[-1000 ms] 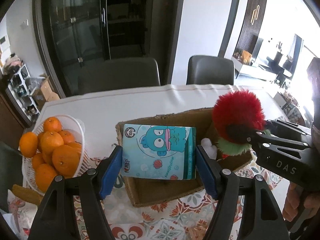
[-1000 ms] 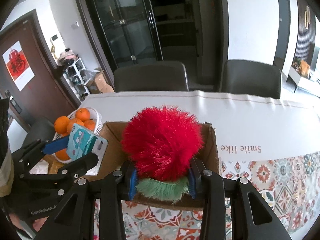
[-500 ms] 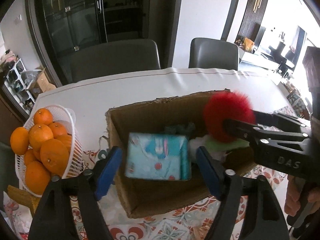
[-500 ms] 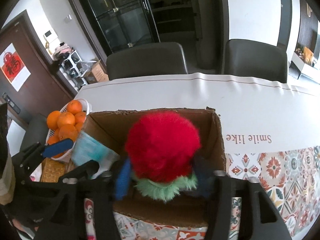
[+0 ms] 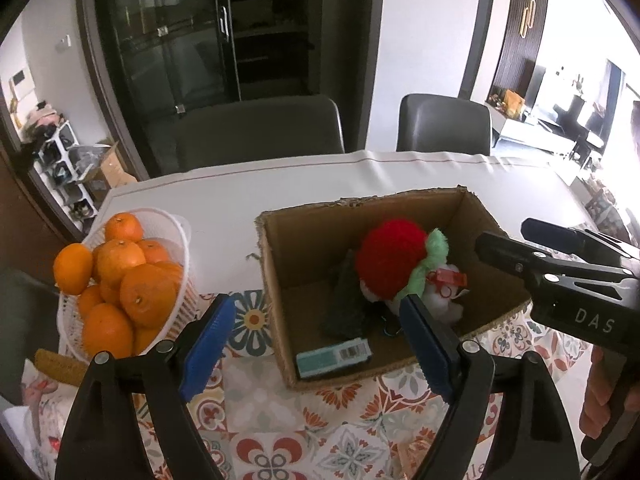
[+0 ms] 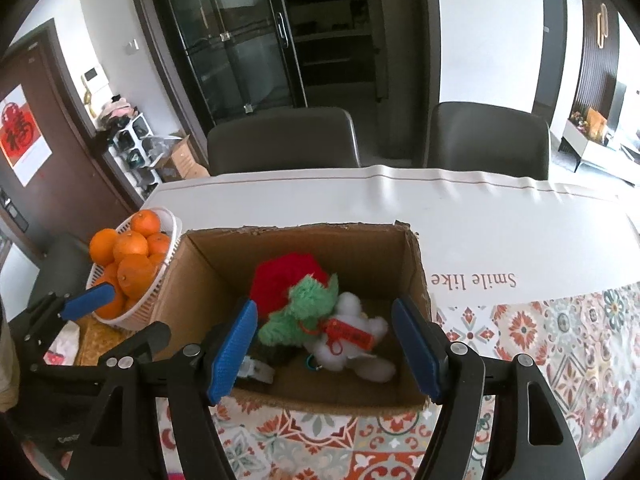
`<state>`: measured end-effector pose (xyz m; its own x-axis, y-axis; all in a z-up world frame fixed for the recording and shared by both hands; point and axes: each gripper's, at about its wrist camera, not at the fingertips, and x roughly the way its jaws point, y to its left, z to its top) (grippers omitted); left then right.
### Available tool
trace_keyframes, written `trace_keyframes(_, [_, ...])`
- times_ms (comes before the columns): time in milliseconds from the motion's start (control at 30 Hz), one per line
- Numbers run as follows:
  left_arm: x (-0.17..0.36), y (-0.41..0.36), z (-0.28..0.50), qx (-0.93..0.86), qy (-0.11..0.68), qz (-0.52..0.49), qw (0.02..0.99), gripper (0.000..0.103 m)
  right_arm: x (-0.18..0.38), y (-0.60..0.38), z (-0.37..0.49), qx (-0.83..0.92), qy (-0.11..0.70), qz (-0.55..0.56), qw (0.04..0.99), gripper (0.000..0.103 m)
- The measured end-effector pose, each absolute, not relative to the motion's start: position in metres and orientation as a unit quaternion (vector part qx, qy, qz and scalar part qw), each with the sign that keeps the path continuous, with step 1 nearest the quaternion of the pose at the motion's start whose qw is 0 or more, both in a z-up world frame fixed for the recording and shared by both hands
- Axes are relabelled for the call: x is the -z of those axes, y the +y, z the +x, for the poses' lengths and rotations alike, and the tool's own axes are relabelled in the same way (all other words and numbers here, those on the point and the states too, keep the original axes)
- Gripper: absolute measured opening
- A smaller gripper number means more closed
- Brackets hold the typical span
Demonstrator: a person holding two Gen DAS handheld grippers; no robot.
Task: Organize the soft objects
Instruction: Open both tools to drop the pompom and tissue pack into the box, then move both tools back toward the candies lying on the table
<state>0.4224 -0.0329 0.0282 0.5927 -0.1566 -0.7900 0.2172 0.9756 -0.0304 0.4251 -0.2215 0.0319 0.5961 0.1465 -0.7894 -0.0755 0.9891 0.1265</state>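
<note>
Cardboard box (image 6: 416, 268) holds your soft objects: the red-and-green plush (image 6: 288, 296) lies beside a white plush (image 6: 352, 344), with the teal packet (image 5: 332, 358) flat at the near wall. Your left gripper (image 5: 316, 344) and right gripper (image 6: 324, 344) both stand apart, empty, above the near rim. Oranges (image 5: 120, 276) sit left.

Oranges (image 5: 120, 280) in white basket (image 5: 176, 236)

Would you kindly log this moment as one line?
left gripper open | right gripper open | red plush, tissue pack in cardboard box
</note>
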Motion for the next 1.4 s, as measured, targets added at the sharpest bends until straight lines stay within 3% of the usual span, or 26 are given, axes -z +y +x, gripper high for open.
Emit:
trace_keyframes(633, [-0.046, -0.009, 0.336, 0.048, 0.428, 0.014, 0.902, 0.090, -0.048, -0.204, 0.353, -0.090, 0.430, 0.027, 0.898, 0.071])
trace_keyframes(1400, [-0.012, 0.009, 0.253, 0.027, 0.464, -0.015, 0.885, 0.091, -0.007, -0.195, 0.275, -0.090, 0.475, 0.042, 0.874, 0.071])
